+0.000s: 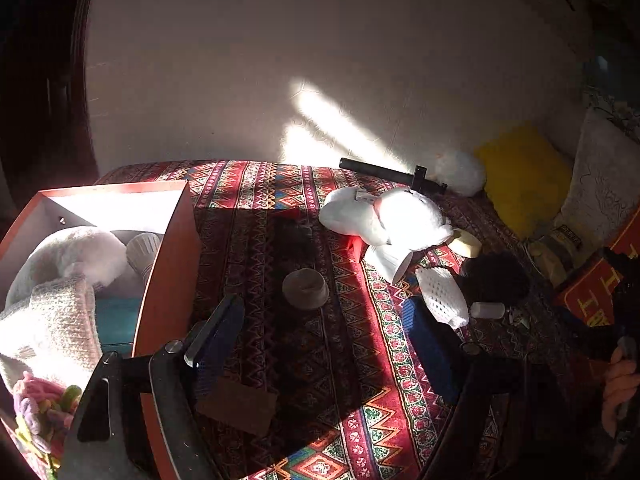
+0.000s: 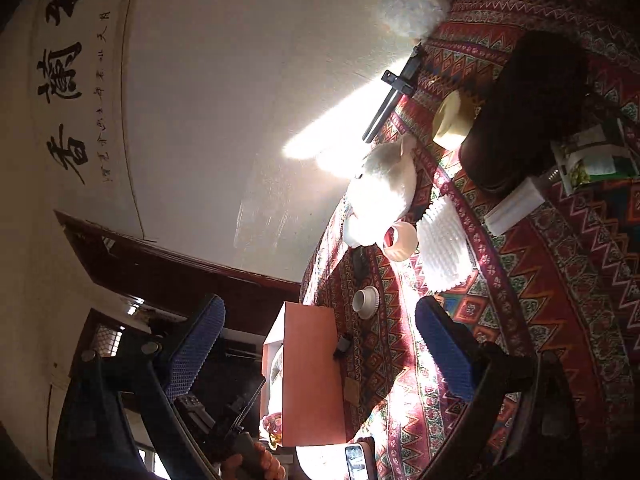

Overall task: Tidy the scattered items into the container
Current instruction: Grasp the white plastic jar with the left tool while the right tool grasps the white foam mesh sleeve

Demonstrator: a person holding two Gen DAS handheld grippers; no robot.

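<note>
The orange box (image 1: 168,280) stands at the left of the bed and holds a white plush and knitwear. My left gripper (image 1: 324,340) is open over the patterned bedspread, with nothing between its fingers. A small round pot (image 1: 306,289) lies just ahead of it. Farther on are a white plush toy (image 1: 384,220), a white cup (image 1: 390,262) and a white foam net (image 1: 442,296). The right wrist view is rolled over. There my right gripper (image 2: 320,348) is open and empty, with the orange box (image 2: 312,380), the pot (image 2: 366,302) and the foam net (image 2: 444,248) ahead.
A black rod (image 1: 392,176), a tape roll (image 1: 466,242), a black furry item (image 1: 496,276) and a small bottle (image 1: 486,310) lie farther back. A yellow pillow (image 1: 524,176) rests by the wall. A brown card (image 1: 240,404) lies near the box.
</note>
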